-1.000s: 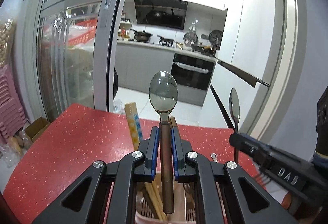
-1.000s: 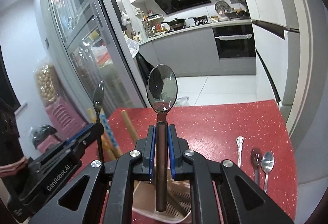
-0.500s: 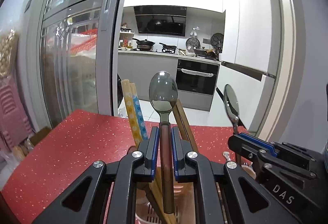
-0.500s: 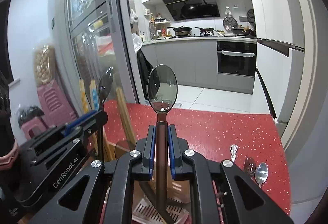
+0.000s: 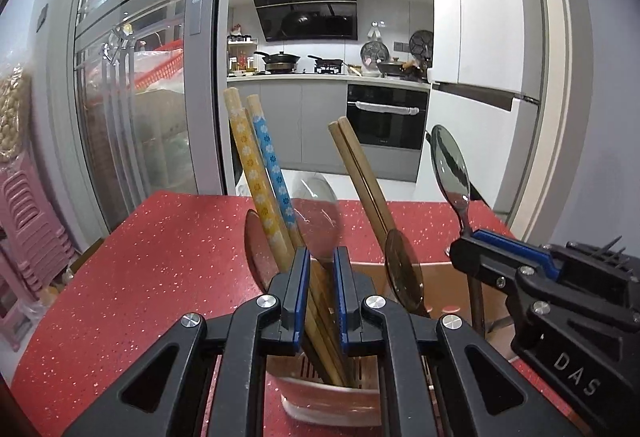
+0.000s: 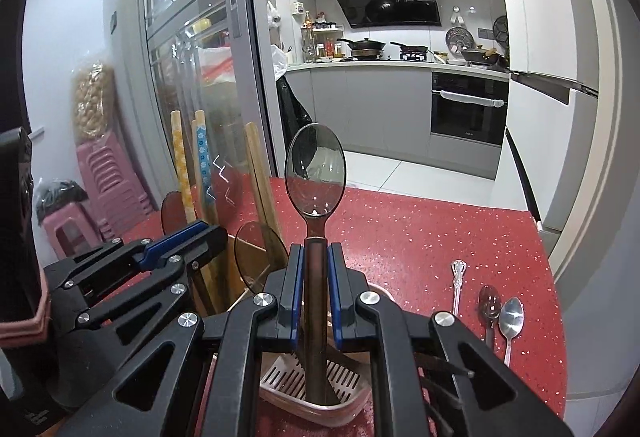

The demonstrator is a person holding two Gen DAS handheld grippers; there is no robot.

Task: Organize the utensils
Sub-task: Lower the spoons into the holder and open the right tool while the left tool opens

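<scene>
I am gripping a brown-handled steel spoon (image 6: pixel 315 177) in the right tongs (image 6: pixel 315 265), handle end down in the pink slotted plastic holder (image 6: pixel 348 411), with the left tongs (image 5: pixel 320 265) clamping a blurred second spoon (image 5: pixel 316 213); the crowding wooden chopsticks (image 5: pixel 360 173) risk jamming either handle and tipping the holder.

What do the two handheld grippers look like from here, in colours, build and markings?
Both are black plastic frames with cut-out linkage arms and silver screw heads. The left gripper and right gripper each have fingers lined with blue pads. From the side, the right one reads "DAS" in pale letters; the left one's lettering is too dark to read.
</scene>
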